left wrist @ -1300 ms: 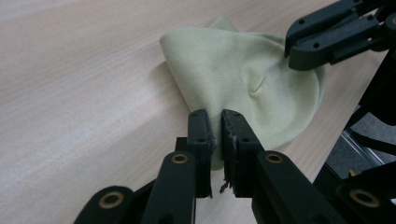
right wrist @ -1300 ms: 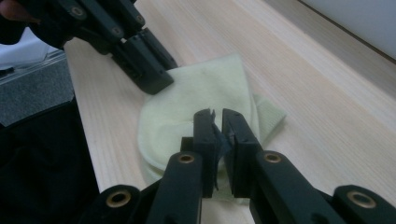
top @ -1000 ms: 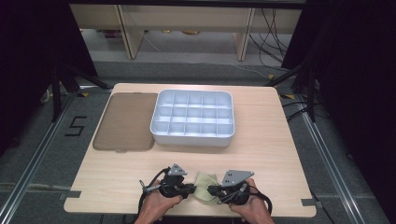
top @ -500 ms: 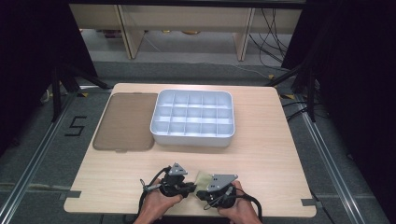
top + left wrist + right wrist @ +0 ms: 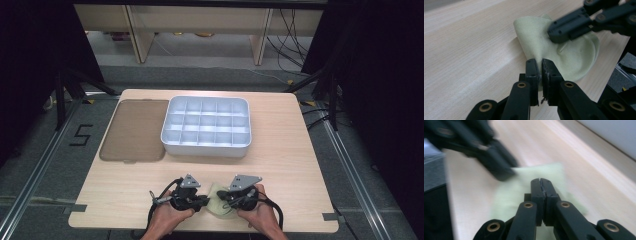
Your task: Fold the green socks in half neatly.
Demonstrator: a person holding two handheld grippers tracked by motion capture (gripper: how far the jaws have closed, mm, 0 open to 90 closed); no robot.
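A soft, pale yellow-green cloth (image 5: 564, 53) lies rumpled near the table's (image 5: 300, 150) front edge. The left claw (image 5: 541, 67) pinches its fold. The right claw (image 5: 541, 185) has just been closing and is clamped shut over the cloth, its grip blurred

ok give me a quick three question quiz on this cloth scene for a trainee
1. True or false: the left gripper has its fingers shut on the yellow cloth.
2. Which lies left of the white compartment tray in the high view: A) a brown lid, B) a red bowl, C) a blue box?
3. Fill in: the right gripper is over the ____.

Key: 1 true; 2 A; 3 yellow cloth
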